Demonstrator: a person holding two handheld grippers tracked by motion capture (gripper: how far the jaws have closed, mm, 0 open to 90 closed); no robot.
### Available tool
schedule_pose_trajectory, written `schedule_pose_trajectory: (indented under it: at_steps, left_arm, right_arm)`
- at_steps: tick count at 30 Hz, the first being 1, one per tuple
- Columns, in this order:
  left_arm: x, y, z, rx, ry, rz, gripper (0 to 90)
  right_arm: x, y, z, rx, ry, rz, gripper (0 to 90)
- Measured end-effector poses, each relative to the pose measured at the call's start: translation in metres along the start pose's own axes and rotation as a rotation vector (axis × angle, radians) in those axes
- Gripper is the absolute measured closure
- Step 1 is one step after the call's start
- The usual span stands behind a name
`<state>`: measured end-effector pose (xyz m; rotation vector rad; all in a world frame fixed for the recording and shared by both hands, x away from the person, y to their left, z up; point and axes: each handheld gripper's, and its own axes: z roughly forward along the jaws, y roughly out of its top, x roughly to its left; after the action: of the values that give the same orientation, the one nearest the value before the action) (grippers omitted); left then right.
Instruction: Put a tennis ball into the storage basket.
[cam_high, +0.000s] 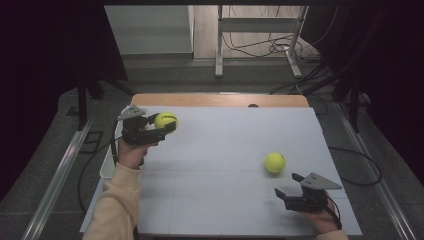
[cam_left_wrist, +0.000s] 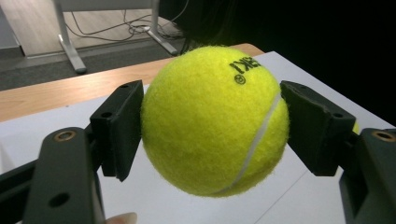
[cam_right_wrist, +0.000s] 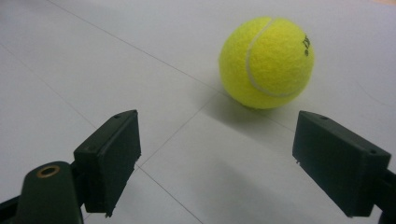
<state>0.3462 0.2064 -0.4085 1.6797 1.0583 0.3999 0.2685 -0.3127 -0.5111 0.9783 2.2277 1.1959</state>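
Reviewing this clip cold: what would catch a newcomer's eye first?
Two bright yellow tennis balls against the white table top. One tennis ball is clamped between the jaws of the left gripper, lifted near the table's far left. The other ball lies on the table just ahead of the open right gripper.

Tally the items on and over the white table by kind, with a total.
Yellow tennis balls: 2, one clamped in the left hand-held gripper as the held ball, one loose ball on the white table.
Hand-held grippers: 2, counting the open right hand-held gripper.
Total: 4.
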Motion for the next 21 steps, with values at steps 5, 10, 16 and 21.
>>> schedule_pose_trajectory:
  at_steps: [5, 10, 16, 21]
  left_arm:
    - [0.009, 0.001, -0.008, -0.022, 0.024, -0.013, 26.3]
    - [0.015, 0.002, -0.014, -0.035, 0.04, -0.022, 26.3]
    - [0.023, 0.002, -0.022, -0.049, 0.061, -0.035, 26.3]
    - [0.029, 0.001, -0.024, -0.051, 0.073, -0.046, 26.3]
  right_arm:
    - [0.0, 0.0, 0.0, -0.001, 0.002, 0.0, 16.1]
    - [0.0, 0.0, 0.0, 0.0, 0.002, 0.0, 16.1]
    - [0.0, 0.0, 0.001, 0.002, 0.003, 0.001, 16.1]
    - [0.0, 0.0, 0.0, 0.002, 0.002, 0.001, 16.1]
